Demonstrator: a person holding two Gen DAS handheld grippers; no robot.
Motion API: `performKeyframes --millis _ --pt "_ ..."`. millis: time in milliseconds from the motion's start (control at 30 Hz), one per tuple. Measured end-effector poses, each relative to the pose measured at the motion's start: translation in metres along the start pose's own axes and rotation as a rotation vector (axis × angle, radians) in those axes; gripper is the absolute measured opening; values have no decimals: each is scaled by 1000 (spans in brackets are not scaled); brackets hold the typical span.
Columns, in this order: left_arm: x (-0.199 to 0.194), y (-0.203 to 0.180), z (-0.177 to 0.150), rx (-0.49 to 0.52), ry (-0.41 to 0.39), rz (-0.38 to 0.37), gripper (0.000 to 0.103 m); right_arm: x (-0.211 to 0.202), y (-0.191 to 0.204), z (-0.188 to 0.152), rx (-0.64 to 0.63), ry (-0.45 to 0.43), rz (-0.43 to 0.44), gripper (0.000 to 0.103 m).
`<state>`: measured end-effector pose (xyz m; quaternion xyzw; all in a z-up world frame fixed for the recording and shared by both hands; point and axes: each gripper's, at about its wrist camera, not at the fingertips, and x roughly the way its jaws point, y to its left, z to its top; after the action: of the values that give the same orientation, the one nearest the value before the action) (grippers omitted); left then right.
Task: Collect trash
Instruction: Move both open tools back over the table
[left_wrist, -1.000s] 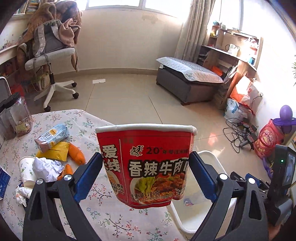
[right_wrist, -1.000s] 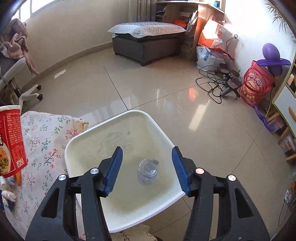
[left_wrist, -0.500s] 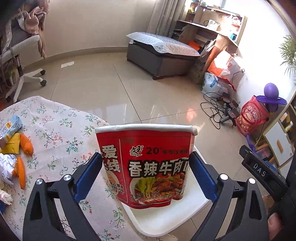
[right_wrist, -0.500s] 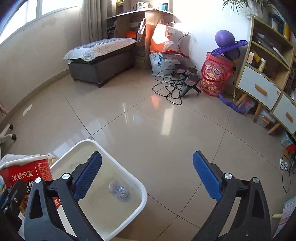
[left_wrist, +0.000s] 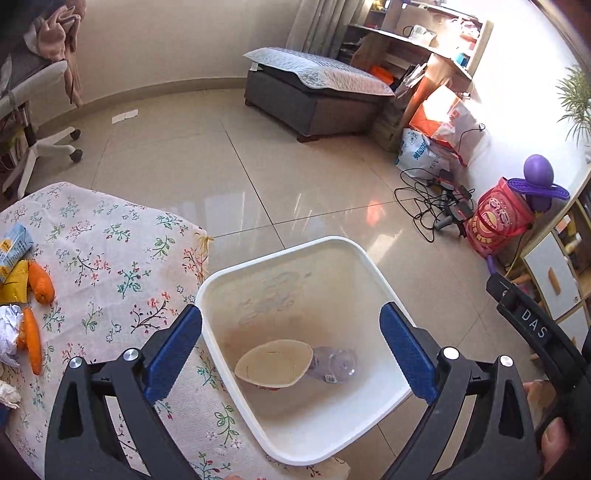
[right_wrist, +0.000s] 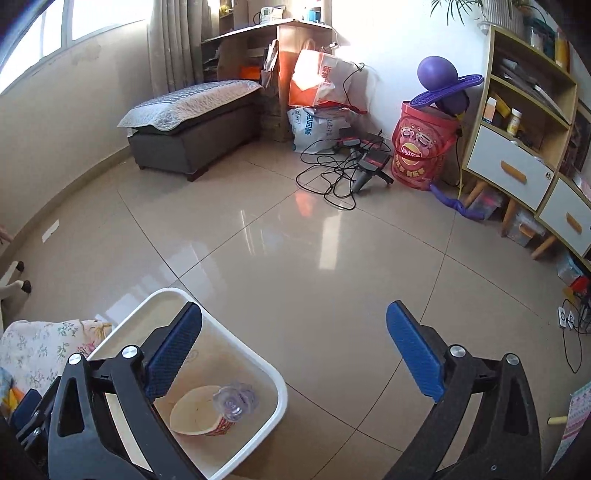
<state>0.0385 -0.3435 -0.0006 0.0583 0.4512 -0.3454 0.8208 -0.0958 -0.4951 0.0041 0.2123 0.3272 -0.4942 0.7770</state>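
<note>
Noodle cup dropped into bin, left gripper apart, tilted downward, right gripper spread wide.

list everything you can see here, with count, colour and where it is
bin: 1, white, on the floor beside the table
noodle cup: 1, red with cream inside, lying in the bin
plastic bottle: 1, clear, in the bin touching the cup
table: 1, floral cloth, left of the bin
carrots: 2, orange, left on the table
carton: 1, pale blue, table's left edge
crumpled paper: 1, white, by the carrots
ottoman: 1, dark grey, by the far wall
red bucket: 1, by the shelves
purple ball: 1, on the bucket
cables: black tangle, on the floor
left tongs: blue pads, open, above the bin
right tongs: blue pads, open, empty
</note>
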Motion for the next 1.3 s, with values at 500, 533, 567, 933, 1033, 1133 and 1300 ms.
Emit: performKeyframes --millis 500,533,567,933,1033,1133,1300 --pt "-60 108 -9 -168 -107 213 94 -44 98 -29 -235 -45 143 96" --pt "-64 114 -10 -172 -107 225 94 -48 105 -32 -254 -50 160 96" --pt "-68 120 -12 -178 -110 241 94 -53 113 -35 -272 -57 176 96" --pt "-110 206 -36 -277 -141 390 94 -104 197 -74 -468 -121 318 96" --pt "-122 234 -45 -321 -132 407 94 -117 217 -87 -515 -139 348 96" --pt "-133 260 -54 -352 -125 439 94 -131 238 -98 -539 -138 398 96" --pt "-153 303 -67 -401 -123 493 94 -161 275 -124 -612 -163 487 96"
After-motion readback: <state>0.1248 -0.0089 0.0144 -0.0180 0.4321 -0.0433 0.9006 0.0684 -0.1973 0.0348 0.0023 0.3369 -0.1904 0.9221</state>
